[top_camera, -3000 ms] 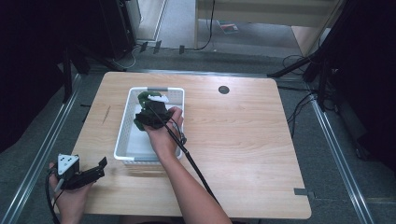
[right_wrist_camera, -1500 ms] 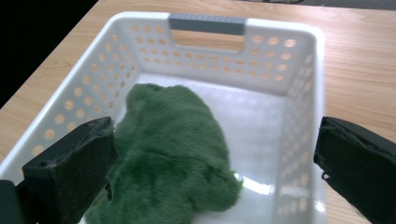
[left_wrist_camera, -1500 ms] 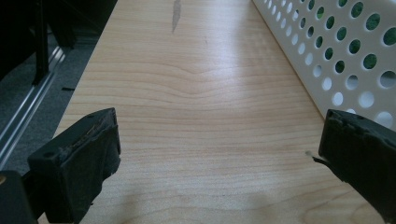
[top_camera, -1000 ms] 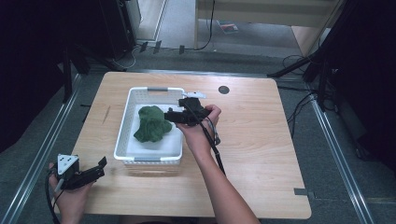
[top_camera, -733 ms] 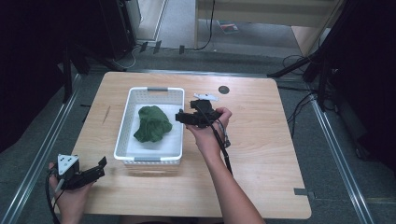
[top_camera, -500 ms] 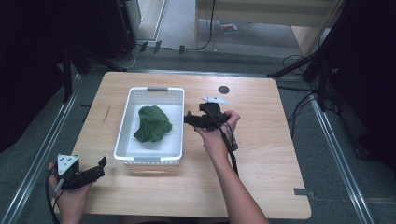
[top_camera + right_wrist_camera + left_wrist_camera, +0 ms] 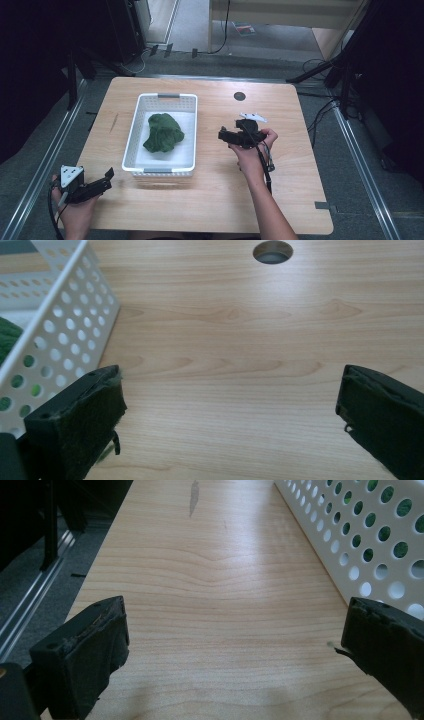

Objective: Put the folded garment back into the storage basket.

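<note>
A crumpled green cloth (image 7: 162, 132) lies inside a white perforated basket (image 7: 134, 131) on the left half of the wooden table. My right gripper (image 7: 223, 134) hovers over the table just right of the basket, its jaws pointing at the basket wall. In the right gripper view, the right gripper (image 7: 230, 400) is open and holds nothing, with the basket (image 7: 75, 315) at left and the cloth (image 7: 7, 342) inside it. My left gripper (image 7: 106, 178) rests near the front left table corner. In the left gripper view, the left gripper (image 7: 235, 635) is open and holds nothing, beside the basket wall (image 7: 360, 535).
A round cable hole (image 7: 239, 96) sits in the table behind the right gripper, also in the right gripper view as the hole (image 7: 272, 251). Bare wood (image 7: 295, 185) spreads across the right half. Metal rails (image 7: 40, 165) run along the floor beside the table's edges.
The right gripper was over the basket at the green cloth; the cloth now lies in the basket and the gripper has drawn back rightward over the table. The left gripper has stayed put.
</note>
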Demonstrator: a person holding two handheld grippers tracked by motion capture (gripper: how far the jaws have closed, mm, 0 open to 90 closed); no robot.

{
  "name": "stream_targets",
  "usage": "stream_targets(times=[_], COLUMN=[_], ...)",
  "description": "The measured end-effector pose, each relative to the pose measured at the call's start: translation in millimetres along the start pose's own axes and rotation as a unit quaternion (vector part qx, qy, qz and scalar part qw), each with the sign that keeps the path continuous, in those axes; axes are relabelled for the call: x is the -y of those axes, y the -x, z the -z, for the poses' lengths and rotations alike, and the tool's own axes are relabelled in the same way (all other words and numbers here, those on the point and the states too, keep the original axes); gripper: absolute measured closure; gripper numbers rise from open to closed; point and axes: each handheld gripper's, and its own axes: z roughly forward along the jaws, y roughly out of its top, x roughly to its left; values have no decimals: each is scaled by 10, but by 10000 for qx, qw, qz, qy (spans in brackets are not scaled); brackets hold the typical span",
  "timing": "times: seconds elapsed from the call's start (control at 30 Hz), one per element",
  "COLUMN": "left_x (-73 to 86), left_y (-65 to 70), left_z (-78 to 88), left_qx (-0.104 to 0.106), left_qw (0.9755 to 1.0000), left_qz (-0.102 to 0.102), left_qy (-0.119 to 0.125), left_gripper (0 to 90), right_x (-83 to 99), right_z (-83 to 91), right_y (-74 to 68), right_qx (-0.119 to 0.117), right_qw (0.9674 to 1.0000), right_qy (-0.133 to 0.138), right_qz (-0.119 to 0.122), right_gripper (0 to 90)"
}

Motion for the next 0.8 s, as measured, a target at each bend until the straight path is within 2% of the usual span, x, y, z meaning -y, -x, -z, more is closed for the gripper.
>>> stream_targets(times=[0.07, 0.1, 0.13, 0.17, 0.33, 0.37, 0.47, 0.5, 0.8], left_x=[1, 1, 1, 1, 2, 2, 1, 1, 2], left_y=[3, 3, 2, 0, -4, -5, -6, -6, -8], left_z=[-2, -1, -1, 0, 2, 3, 3, 2, 4], left_qx=[-3, -2, 2, 6, 10, 13, 11, 10, 10], left_qw=[10000, 10000, 10000, 10000, 10000, 10000, 10000, 10000, 10000], left_qz=[-3, -4, -2, 4, 20, 23, 24, 34, 35], left_qy=[-1, 0, -2, 1, 10, 4, 2, 3, 11], left_gripper=[0, 0, 0, 0, 0, 0, 0, 0, 0], right_x=[16, 49, 49, 87, 139, 167, 187, 221, 385], right_z=[6, 18, 18, 27, 47, 59, 71, 87, 134], right_y=[36, 110, 110, 191, 320, 392, 447, 519, 796], right_qx=[-2, -14, -14, -1, 35, 66, 80, 108, 199], right_qw=[10000, 10000, 10000, 10000, 10000, 9999, 9999, 9999, 9997], right_qy=[7, 6, 6, 15, 9, 17, 7, 29, 36], right_qz=[0, -22, -22, -34, -59, -80, -87, -87, -158], right_gripper=[0, 0, 0, 0, 0, 0, 0, 0, 0])
